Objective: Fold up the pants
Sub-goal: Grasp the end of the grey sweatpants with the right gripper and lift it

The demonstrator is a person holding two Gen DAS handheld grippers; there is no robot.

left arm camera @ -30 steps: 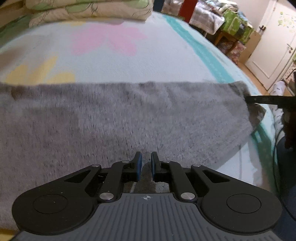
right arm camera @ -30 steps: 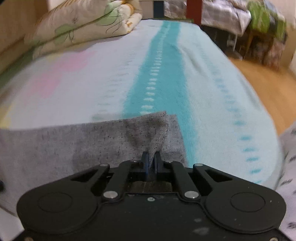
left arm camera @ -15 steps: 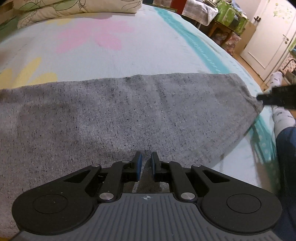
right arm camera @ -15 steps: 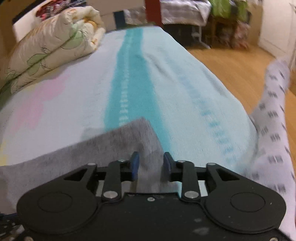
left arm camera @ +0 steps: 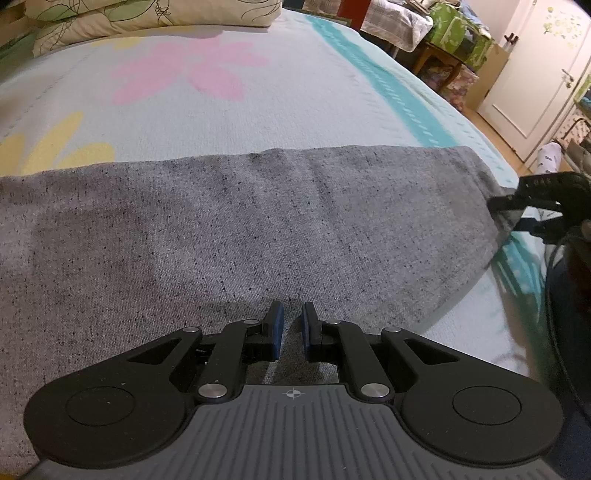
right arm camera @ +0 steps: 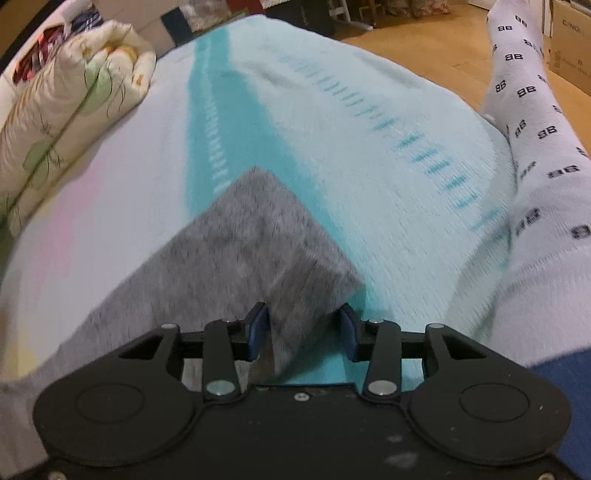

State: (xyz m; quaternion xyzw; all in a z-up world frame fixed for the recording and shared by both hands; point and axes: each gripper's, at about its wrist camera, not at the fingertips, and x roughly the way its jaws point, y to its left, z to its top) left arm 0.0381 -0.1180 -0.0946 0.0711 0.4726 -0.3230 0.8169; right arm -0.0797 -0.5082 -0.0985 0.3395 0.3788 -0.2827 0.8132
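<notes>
Grey pants (left arm camera: 258, 221) lie flat across the bed as a long folded band. My left gripper (left arm camera: 291, 325) sits at their near edge, its blue pads almost together with a pinch of grey cloth between them. In the right wrist view the pants' end corner (right arm camera: 251, 251) lies on the teal stripe. My right gripper (right arm camera: 303, 328) straddles that corner with its jaws opening; the cloth sits between the pads, which do not press on it. In the left wrist view the right gripper (left arm camera: 513, 210) shows at the pants' right end.
A pale blanket (left arm camera: 295, 92) with pink and yellow flowers and a teal stripe covers the bed. A folded floral quilt (right arm camera: 55, 122) lies at its far end. A person's leg in a white printed sock (right arm camera: 535, 129) rests along the right edge. A white door (left arm camera: 535, 66) and cluttered furniture (left arm camera: 454, 33) stand beyond.
The right gripper went from shut on the pants' corner to open, rolling as it shifted sideways. The corner now lies flat on the bed. The left gripper stayed put.
</notes>
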